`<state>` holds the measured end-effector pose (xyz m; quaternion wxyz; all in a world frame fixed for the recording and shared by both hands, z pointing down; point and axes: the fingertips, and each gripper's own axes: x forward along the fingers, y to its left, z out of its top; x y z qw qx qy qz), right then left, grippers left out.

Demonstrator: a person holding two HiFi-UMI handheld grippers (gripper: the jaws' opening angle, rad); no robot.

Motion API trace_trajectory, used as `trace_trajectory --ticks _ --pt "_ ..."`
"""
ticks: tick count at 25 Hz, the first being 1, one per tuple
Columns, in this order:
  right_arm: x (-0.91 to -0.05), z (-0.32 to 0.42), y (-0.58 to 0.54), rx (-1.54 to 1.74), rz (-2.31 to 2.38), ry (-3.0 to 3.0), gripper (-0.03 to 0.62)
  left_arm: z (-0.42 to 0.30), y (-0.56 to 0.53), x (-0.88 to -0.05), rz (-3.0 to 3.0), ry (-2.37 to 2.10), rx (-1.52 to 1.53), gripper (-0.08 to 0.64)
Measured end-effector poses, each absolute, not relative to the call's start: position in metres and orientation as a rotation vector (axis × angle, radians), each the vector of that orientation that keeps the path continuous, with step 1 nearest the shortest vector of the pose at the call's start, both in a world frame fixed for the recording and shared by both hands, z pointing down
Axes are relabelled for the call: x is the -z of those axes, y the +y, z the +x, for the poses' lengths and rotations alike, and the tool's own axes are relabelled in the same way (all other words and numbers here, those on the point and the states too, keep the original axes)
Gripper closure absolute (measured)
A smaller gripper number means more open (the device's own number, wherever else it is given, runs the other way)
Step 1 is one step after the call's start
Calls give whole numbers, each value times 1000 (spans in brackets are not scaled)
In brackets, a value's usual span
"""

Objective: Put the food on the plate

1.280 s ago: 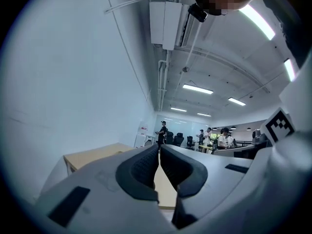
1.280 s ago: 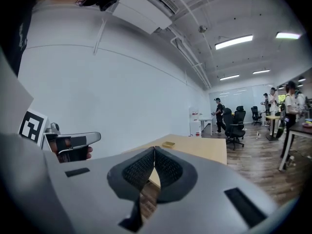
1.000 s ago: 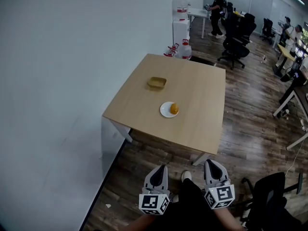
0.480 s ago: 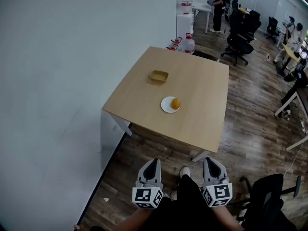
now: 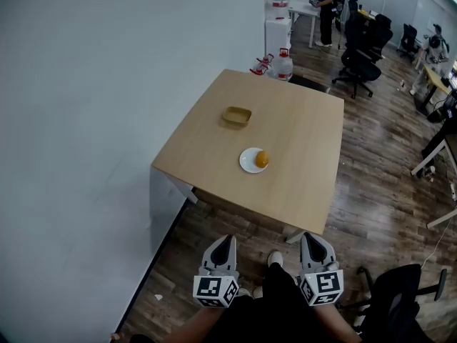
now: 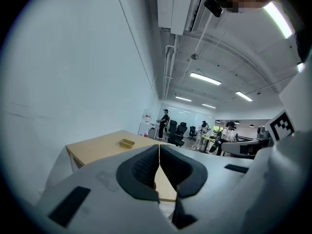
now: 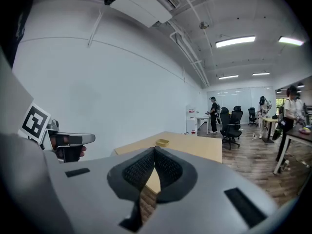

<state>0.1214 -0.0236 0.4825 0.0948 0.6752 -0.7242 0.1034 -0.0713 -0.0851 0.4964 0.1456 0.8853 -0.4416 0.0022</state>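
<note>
My left claw (image 5: 226, 240) and right claw (image 5: 313, 239) both clenched, empty. White plate (image 5: 248, 163) with orange-coloured food (image 5: 262, 158) well ahead of both, on wooden table (image 5: 303, 131).

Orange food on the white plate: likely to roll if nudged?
The orange food looks rounded, so it would probably roll. It sits by the right edge of the white plate, so a push might send it off. Its firmness cannot be told from here.
</note>
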Motion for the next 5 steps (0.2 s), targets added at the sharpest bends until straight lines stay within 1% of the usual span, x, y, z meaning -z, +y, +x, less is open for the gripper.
trace_trajectory --ticks 5 --pt "-482 136 -42 -286 1990 -2156 532 -55 -100 -499 2556 -1273 -19 541"
